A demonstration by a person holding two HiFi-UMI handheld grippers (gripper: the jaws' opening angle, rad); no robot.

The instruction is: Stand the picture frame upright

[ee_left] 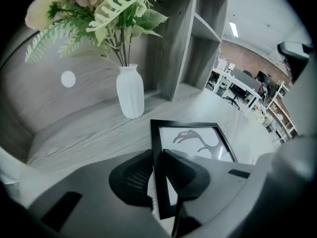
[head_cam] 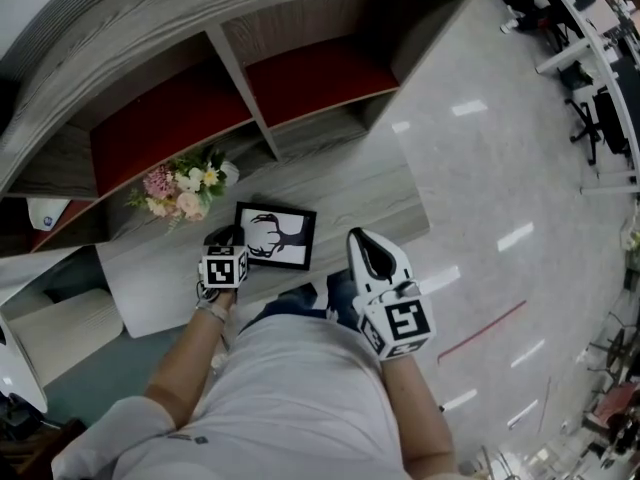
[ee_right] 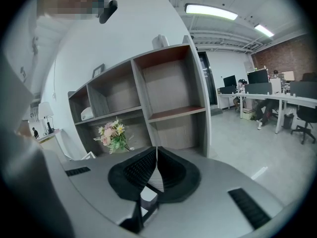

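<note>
1. Left gripper [ee_left: 157,170] is clamped on the near left edge of the picture frame [ee_left: 194,139].
2. We find the frame on the wooden ledge [head_cam: 365,193], near its front edge, beside the flower vase [ee_left: 130,90].
3. We record the right gripper [ee_right: 156,171] clenched on nothing, off the ledge's front edge.

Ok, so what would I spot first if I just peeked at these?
Probably the black picture frame with an antlered animal on it, on the grey wooden shelf, its edge pinched by the left gripper. Just beside it stand pink and white flowers in a white vase. The right gripper hangs shut and empty nearby.
</note>
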